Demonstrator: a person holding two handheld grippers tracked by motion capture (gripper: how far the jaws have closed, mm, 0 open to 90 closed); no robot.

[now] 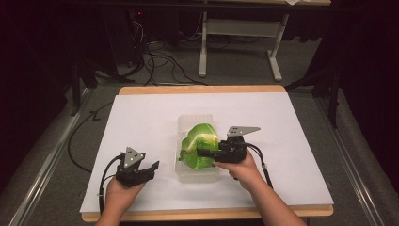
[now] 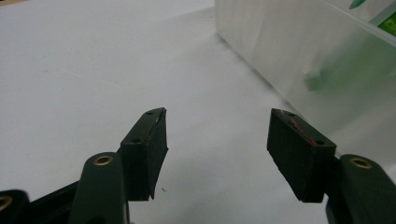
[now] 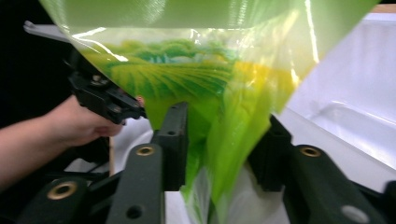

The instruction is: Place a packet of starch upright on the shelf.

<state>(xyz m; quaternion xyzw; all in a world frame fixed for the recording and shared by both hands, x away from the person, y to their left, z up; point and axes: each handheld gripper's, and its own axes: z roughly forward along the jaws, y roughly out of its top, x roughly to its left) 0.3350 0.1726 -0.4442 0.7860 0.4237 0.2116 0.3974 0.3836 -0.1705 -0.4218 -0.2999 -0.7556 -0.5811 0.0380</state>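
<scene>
Green bag (image 1: 201,143) already lowered into the clear bin (image 1: 194,123) mid-desk; right tongs (image 3: 223,144) loosened around it, left tongs (image 2: 217,149) open, empty.

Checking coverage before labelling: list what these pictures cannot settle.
- Green bag: top cut off by the right gripper view's upper edge; contents unreadable through the film.
- Clear bin: its floor is hidden by the bag in the high view.
- Right claw: pad contact hidden behind bag film.
</scene>
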